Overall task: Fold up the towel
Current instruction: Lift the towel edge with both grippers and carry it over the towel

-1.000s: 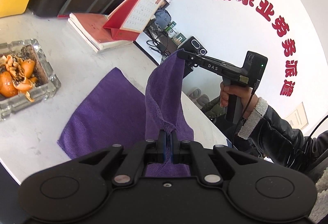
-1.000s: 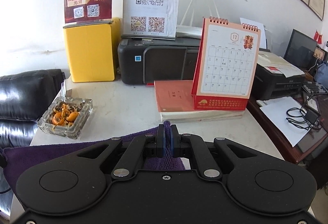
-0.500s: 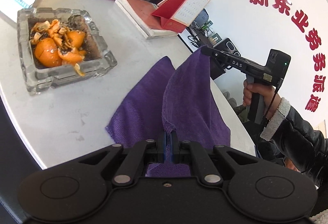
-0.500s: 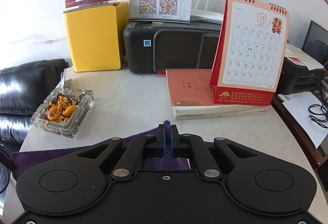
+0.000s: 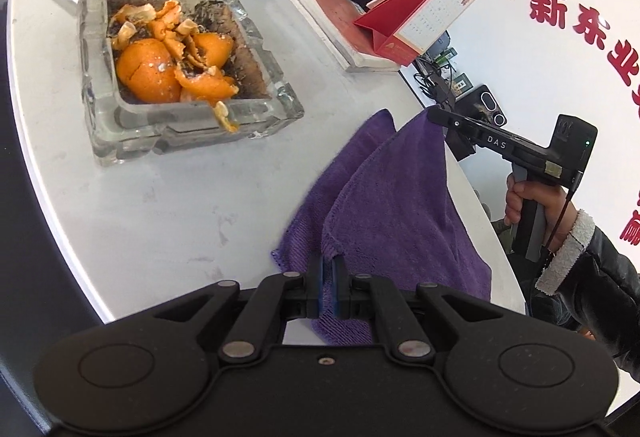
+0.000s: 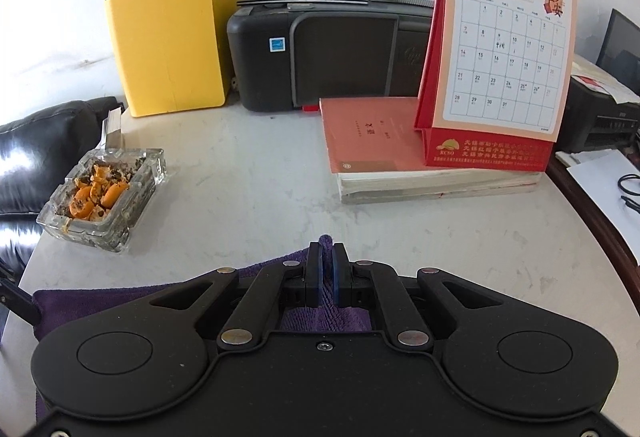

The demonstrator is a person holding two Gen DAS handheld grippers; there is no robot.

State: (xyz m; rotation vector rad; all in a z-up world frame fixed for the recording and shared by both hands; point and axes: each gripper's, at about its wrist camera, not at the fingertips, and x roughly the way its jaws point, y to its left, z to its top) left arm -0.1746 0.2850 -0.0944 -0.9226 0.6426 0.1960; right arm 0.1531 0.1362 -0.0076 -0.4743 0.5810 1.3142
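Left gripper (image 5: 328, 277), right gripper (image 6: 327, 269): fingers clamped on towel (image 5: 396, 205) corners; towel mostly hidden in right view.

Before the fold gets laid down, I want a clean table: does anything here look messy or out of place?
Yes: the glass ashtray, full of orange peel and ash, sits on the table near the purple towel. Nothing has spilled.
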